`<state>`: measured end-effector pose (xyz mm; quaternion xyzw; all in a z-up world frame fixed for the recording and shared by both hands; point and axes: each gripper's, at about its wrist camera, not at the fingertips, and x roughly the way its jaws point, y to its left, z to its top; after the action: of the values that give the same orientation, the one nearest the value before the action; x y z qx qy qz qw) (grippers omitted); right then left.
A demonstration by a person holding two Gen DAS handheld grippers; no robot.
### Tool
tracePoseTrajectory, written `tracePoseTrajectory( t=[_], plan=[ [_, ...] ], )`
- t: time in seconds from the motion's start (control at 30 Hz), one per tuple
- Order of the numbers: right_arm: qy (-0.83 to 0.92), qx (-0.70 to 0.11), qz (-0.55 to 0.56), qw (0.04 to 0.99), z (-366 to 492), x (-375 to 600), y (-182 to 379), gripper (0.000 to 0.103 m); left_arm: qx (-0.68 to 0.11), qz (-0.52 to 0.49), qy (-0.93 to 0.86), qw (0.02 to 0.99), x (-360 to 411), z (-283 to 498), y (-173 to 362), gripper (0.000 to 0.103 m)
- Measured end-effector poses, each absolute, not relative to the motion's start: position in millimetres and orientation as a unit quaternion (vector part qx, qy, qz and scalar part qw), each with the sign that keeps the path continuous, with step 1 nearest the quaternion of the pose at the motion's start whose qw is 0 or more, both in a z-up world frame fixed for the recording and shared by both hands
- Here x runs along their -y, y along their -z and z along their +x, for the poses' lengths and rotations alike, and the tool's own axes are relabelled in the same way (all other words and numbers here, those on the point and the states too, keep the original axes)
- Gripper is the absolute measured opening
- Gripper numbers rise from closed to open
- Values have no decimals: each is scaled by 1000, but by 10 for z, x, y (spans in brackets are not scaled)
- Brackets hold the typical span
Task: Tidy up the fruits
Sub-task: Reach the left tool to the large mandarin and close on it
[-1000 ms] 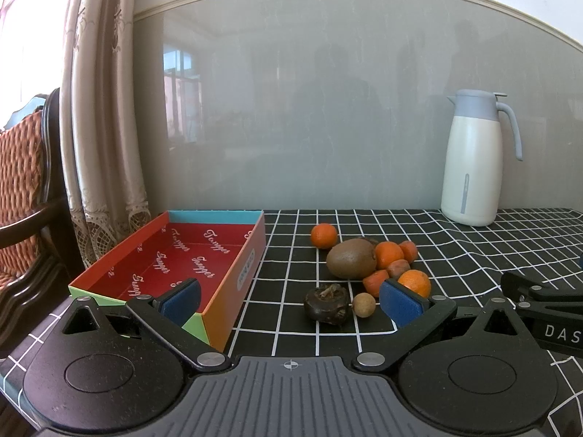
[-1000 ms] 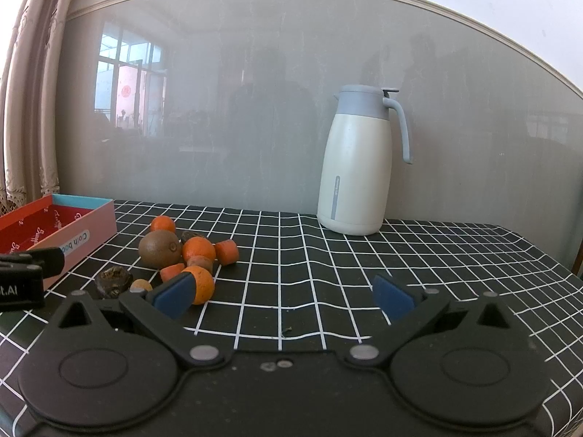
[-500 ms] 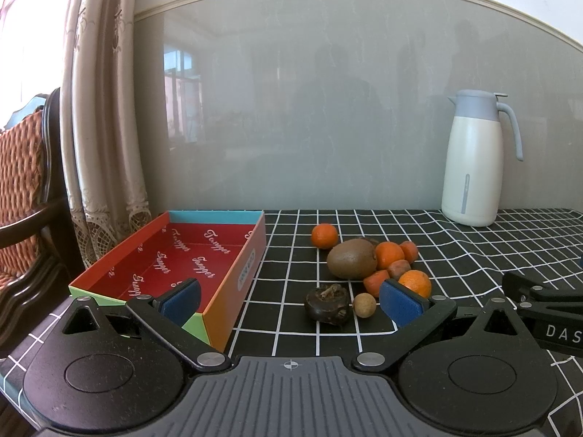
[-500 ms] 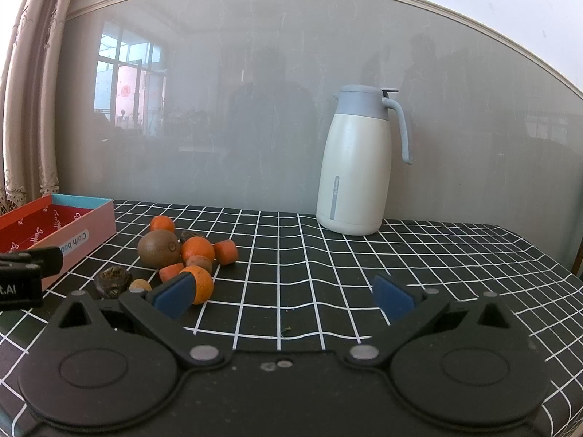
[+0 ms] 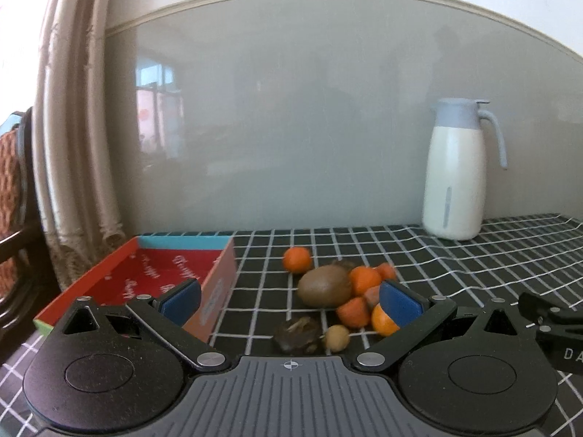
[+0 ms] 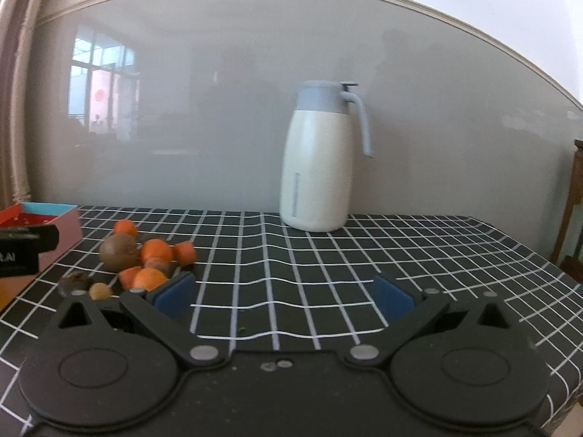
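Observation:
A pile of fruit lies on the checked tablecloth: a brown kiwi [image 5: 323, 286], several small oranges [image 5: 297, 259], a dark wrinkled fruit [image 5: 298, 335] and a small tan round fruit [image 5: 337, 337]. The pile also shows in the right wrist view, with the kiwi [image 6: 118, 252] at the left. An open red box [image 5: 153, 276] with a teal far wall stands left of the pile. My left gripper [image 5: 290, 300] is open and empty, just short of the pile. My right gripper [image 6: 284, 295] is open and empty, to the right of the pile.
A white jug with a grey-blue lid [image 5: 457, 171] stands at the back against the grey wall panel; it also shows in the right wrist view [image 6: 320, 160]. A curtain [image 5: 76, 127] and a wooden chair [image 5: 14, 189] are at the left beyond the table edge.
Both grippers have risen and moved forward a little toward the fruit pile. Both stay open. The fruit and the box have not moved.

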<state>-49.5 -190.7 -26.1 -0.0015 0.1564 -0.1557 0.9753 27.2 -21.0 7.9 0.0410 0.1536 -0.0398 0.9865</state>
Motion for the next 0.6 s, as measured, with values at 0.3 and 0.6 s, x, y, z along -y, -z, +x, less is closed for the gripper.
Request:
tracePoseTrajectory(
  t=[0.3, 0.6],
  plan=[
    [172, -160, -3, 972, -528, 2054, 303, 103, -176, 66, 80, 979, 519, 519, 35, 103],
    [217, -165, 14, 962, -363, 2306, 351, 103, -223, 80, 104, 966, 947, 709, 277, 103]
  ],
)
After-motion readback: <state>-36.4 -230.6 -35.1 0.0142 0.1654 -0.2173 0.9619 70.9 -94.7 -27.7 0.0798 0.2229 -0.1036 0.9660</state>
